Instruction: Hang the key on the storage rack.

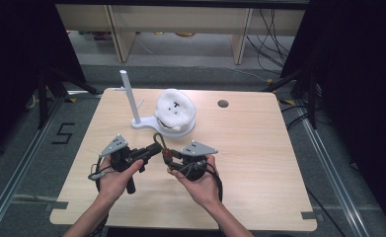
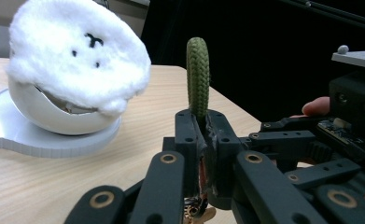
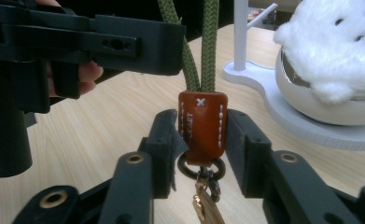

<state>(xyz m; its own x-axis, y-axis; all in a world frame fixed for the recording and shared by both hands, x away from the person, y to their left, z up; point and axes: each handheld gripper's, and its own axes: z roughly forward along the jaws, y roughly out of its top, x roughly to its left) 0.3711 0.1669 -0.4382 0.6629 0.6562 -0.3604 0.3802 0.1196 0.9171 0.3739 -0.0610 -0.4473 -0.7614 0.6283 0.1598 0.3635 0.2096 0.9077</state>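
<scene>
A key fob hangs between my two grippers over the front middle of the table. Its green rope loop [image 2: 198, 70] [image 1: 158, 139] stands up out of my left gripper [image 2: 203, 126] [image 1: 155, 149], whose jaws are shut on the rope. Below the rope hangs a brown leather tag [image 3: 202, 123], with a dark ring and a gold clasp [image 3: 203, 205] under it. My right gripper [image 3: 202, 135] [image 1: 170, 158] has the tag between its jaws. The pads stand close on either side of the tag without visibly squeezing it.
A white fluffy plush with a stitched face [image 1: 174, 108] lies over a white bowl on a flat white base [image 1: 146, 123]. A thin white post with a side peg [image 1: 129, 96] rises from that base. The wooden table [image 1: 259, 163] has a cable hole [image 1: 223, 103] at the back right.
</scene>
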